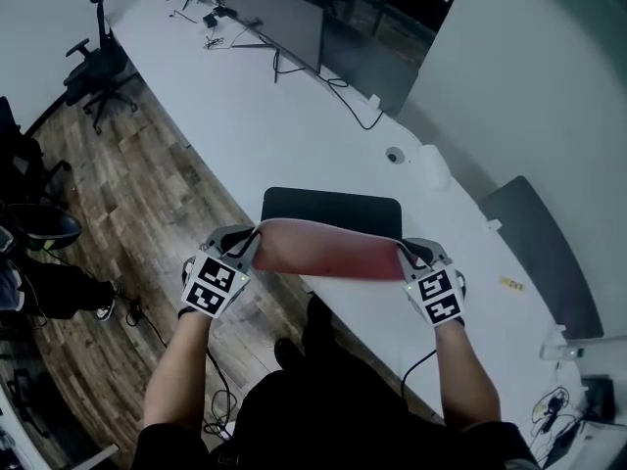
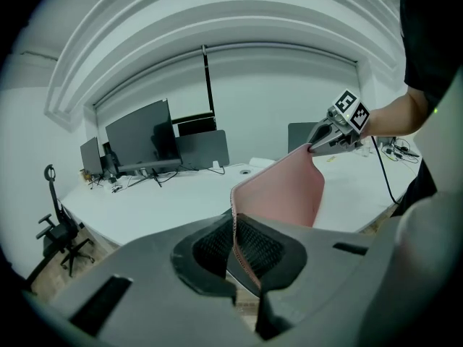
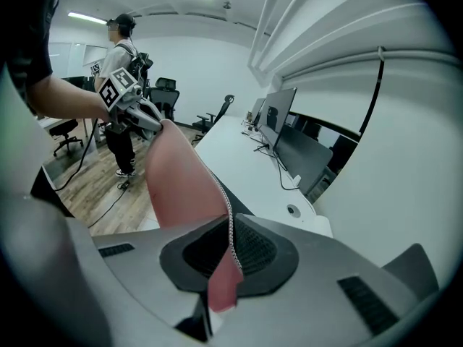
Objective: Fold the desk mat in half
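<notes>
The desk mat is black on top and pink underneath. Its near half is lifted off the white desk and curls over, pink side showing, while its far half lies flat and black. My left gripper is shut on the mat's near left corner. My right gripper is shut on the near right corner. In the left gripper view the pink mat stretches across to the right gripper; in the right gripper view it stretches to the left gripper.
Monitors and cables stand at the desk's far end. A grey chair back is on the right and an office chair on the wood floor at left. A person stands in the room beyond.
</notes>
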Available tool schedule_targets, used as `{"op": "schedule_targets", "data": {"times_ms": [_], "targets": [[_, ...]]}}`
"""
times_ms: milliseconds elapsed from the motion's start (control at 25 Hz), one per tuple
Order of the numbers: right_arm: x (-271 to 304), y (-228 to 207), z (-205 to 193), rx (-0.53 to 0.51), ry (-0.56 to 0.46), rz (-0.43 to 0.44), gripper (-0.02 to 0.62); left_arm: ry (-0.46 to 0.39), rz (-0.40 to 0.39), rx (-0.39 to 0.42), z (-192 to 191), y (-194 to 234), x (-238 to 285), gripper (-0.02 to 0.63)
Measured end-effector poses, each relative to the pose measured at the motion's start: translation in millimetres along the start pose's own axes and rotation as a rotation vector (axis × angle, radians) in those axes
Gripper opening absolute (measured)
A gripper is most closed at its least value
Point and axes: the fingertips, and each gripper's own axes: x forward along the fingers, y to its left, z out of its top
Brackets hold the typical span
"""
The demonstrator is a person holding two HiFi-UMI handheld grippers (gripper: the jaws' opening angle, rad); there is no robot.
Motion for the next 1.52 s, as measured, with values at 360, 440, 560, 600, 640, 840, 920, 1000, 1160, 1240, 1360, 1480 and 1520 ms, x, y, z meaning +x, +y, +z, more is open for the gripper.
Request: {"op": "schedule_targets", "data": {"times_ms": [360,440,560,600,640,840,920,1000,1160,1240,1360,1480,1520], "targets": [[55,-32,2,-0.003,0.014,0.077,0.032,0.065,0.042,-0.064,-1,33,47,0.021],[70,-36,-1,-0.006,0.019,0.098,0.032,0.090,0.051,-0.071,-6,39,59,0.021],[90,-41,-7,-0.008,0.024,0.126,0.034,0.134,0.063,-0.083,-14,47,76,0.021],[96,-43,-9,-0.008,0.028,0.133,0.034,0.148,0.065,-0.091,-16,50,82,0.021],[103,-46,-12,-0.009,0.033,0.139,0.034,0.161,0.066,-0.099,-17,51,87,0.021],[143,-53,-26,0.004,0.052,0.159,0.038,0.238,0.072,-0.086,-32,61,112,0.021],[156,-52,-28,0.010,0.057,0.161,0.038,0.258,0.076,-0.075,-37,67,119,0.021],[166,-53,-29,0.011,0.068,0.165,0.038,0.272,0.080,-0.076,-42,72,126,0.021],[180,-56,-36,0.007,0.098,0.179,0.041,0.297,0.074,-0.085,-55,75,144,0.023],[187,-58,-39,0.001,0.112,0.186,0.043,0.306,0.071,-0.091,-60,77,153,0.023],[196,-58,-46,-0.005,0.139,0.200,0.046,0.325,0.066,-0.099,-68,78,162,0.023],[206,-55,-50,-0.007,0.169,0.222,0.054,0.355,0.054,-0.100,-76,81,167,0.025],[209,-54,-50,-0.015,0.179,0.230,0.055,0.364,0.047,-0.100,-80,82,168,0.025]]}}
